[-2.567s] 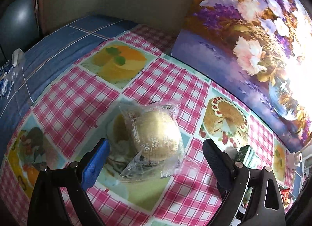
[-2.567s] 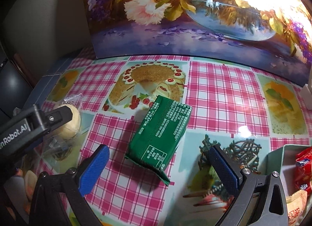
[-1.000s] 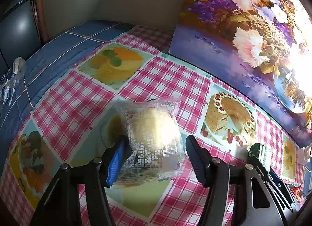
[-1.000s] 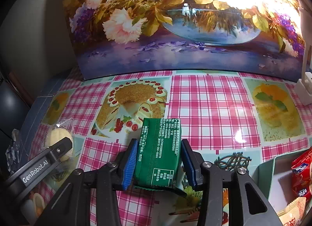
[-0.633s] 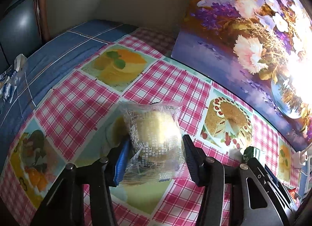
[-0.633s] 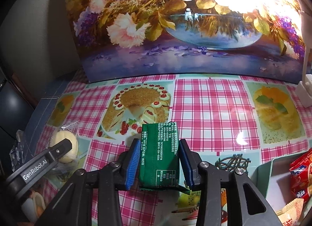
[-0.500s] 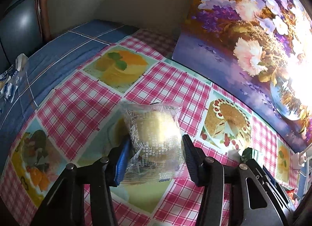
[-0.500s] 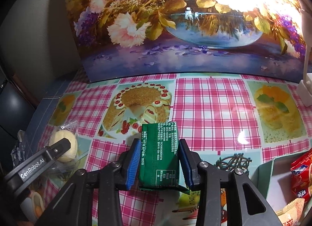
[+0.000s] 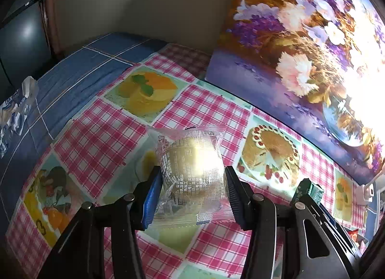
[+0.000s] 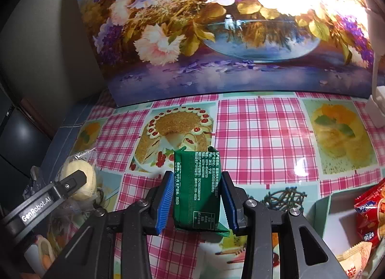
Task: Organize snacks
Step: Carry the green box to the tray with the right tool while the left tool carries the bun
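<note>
Left tongs (image 9: 191,197) clamped, right tongs (image 10: 197,203) clamped, seemingly raised

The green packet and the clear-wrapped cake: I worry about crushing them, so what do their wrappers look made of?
Green packet: probably matte plastic or foil-lined film, opaque, with white print and a crimped seam. Clear-wrapped cake: thin glossy transparent plastic film, since the yellow cake shows through, with glare, wrinkles and serrated ends.
</note>
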`<action>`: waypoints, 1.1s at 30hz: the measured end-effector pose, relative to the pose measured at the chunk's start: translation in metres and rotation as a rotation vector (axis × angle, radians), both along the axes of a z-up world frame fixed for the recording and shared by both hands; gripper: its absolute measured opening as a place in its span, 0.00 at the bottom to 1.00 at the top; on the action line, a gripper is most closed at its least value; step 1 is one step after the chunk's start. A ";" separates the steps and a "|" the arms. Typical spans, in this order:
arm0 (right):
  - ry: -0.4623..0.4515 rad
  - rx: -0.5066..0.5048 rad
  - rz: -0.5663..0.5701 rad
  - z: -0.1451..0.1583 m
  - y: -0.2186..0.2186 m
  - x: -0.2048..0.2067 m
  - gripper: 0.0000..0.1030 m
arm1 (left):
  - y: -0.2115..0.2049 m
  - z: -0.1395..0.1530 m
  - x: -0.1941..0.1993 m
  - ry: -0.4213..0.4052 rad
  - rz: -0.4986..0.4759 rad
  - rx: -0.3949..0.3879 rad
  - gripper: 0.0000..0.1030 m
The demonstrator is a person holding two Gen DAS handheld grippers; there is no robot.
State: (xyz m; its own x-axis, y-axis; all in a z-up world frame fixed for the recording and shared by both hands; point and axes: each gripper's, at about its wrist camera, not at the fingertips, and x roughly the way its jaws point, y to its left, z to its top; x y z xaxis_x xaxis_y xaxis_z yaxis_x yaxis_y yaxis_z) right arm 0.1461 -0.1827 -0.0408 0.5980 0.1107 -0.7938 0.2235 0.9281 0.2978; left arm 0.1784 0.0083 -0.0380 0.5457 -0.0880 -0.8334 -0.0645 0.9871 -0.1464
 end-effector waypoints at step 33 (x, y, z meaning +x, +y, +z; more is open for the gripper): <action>-0.107 0.053 -0.124 0.131 -0.047 -0.091 0.40 | -0.050 0.133 -0.094 -0.135 -0.161 -0.004 0.52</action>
